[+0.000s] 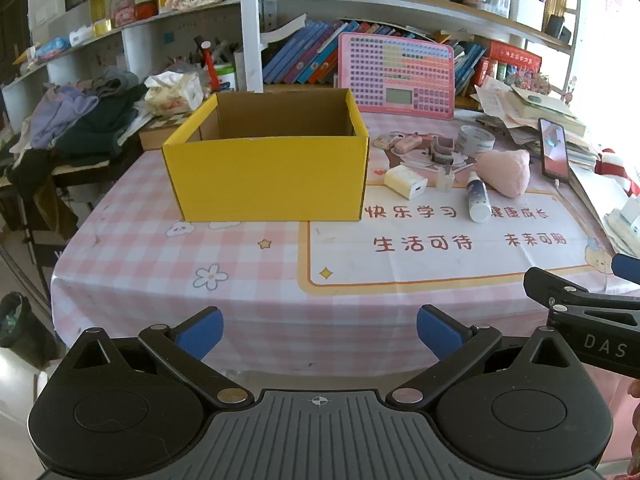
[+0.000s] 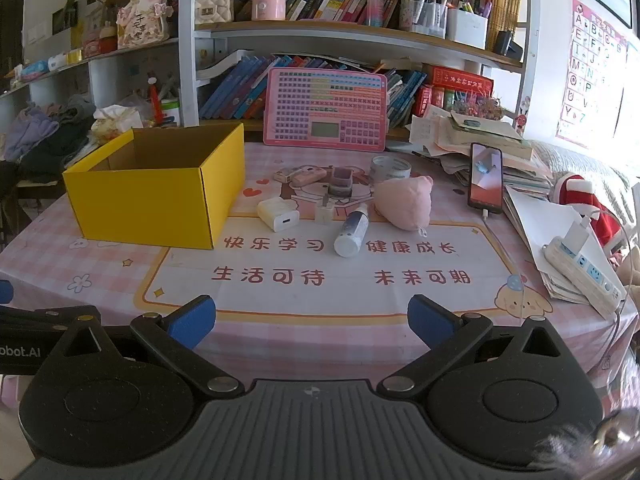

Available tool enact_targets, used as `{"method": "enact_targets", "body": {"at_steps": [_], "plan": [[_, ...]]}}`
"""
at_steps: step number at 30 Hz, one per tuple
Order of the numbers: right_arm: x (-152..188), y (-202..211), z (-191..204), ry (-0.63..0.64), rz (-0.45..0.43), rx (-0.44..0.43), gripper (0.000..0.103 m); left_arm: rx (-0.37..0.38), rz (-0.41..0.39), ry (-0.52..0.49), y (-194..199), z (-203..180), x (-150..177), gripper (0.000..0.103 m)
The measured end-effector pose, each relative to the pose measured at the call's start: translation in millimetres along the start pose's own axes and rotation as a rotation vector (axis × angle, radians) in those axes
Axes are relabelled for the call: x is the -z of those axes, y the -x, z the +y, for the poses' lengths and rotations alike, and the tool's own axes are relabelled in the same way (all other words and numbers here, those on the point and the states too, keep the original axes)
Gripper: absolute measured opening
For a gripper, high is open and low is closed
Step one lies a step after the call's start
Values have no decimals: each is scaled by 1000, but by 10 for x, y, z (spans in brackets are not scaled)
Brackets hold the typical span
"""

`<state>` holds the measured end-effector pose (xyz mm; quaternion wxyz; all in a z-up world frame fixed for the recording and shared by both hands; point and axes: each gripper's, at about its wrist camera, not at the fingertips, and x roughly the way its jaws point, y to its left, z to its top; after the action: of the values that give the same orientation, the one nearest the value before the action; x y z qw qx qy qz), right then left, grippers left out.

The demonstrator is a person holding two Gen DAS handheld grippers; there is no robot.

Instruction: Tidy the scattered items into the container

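Both claws, left gripper (image 1: pixel 319 330) and right gripper (image 2: pixel 312 318), hang apart and empty at table edge; yellow box (image 2: pixel 156 204) looks empty, while charger (image 2: pixel 278 213), bottle (image 2: pixel 352 230), pink pouch (image 2: pixel 406 200) lie beside it, nothing tidied yet

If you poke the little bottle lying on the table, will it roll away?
Probably. The bottle is round and lies on its side on the flat tablecloth, so a sideways nudge would likely roll it. It looks like smooth plastic, so the right gripper might slip unless it squeezes across the middle.

Matt yellow cardboard box (image 2: pixel 152 204), glossy tablecloth (image 2: pixel 360 292), seemingly plush pink toy (image 2: pixel 404 200)
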<state>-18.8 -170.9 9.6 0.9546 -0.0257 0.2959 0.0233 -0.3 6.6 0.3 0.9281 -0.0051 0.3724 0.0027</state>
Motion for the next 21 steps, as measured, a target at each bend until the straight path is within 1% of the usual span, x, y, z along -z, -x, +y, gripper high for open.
{"method": "enact_targets", "body": {"at_steps": [13, 16, 21], "plan": [[-27, -8, -5, 1, 6, 0, 103, -1, 5, 6, -13, 31, 0, 103], [1, -26, 78, 1, 7, 1, 103, 2, 10, 5, -32, 51, 9, 103], [-16, 12, 35, 1, 9, 2, 103, 5, 12, 1, -41, 43, 6, 103]]}}
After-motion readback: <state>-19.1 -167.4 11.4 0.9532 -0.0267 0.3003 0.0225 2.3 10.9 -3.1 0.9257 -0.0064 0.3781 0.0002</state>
